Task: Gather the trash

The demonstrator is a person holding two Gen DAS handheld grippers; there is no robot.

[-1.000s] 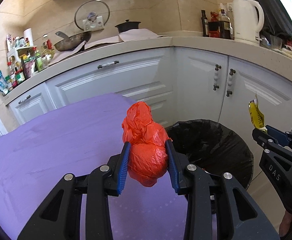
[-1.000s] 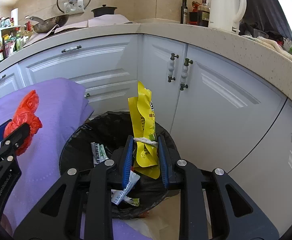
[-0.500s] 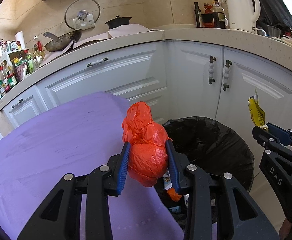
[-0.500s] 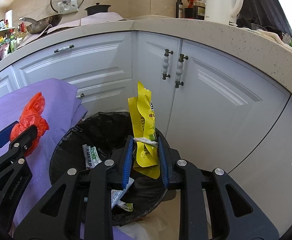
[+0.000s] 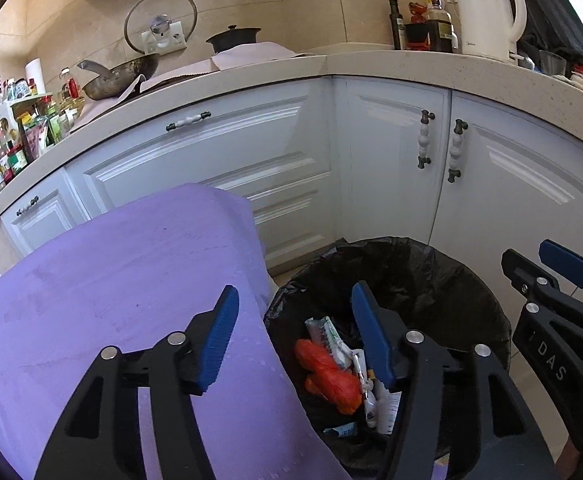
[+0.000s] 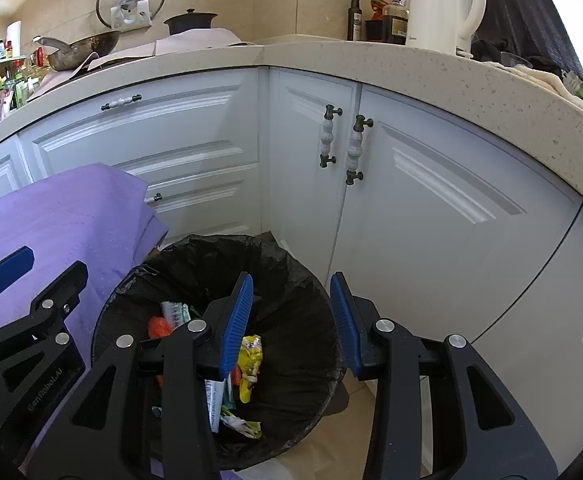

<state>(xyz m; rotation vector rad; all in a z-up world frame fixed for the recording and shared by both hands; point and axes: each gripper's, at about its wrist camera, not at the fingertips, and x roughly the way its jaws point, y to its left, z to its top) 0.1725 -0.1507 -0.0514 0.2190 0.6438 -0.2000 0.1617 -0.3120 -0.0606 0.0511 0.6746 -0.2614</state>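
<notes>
Now both grippers hanging above black-lined trash bin. Left gripper jaws opening, standing wide apart, nothing between blue pads, touching nothing. Orange plastic bag lying inside bin among wrappers, below and between left jaws. Right gripper jaws also opening, moderately apart, gripping nothing. Yellow snack wrapper lying in bin beneath it, just beside right gripper's left pad in view. Purple-covered table sitting left of bin, edge overlapping rim.
</notes>
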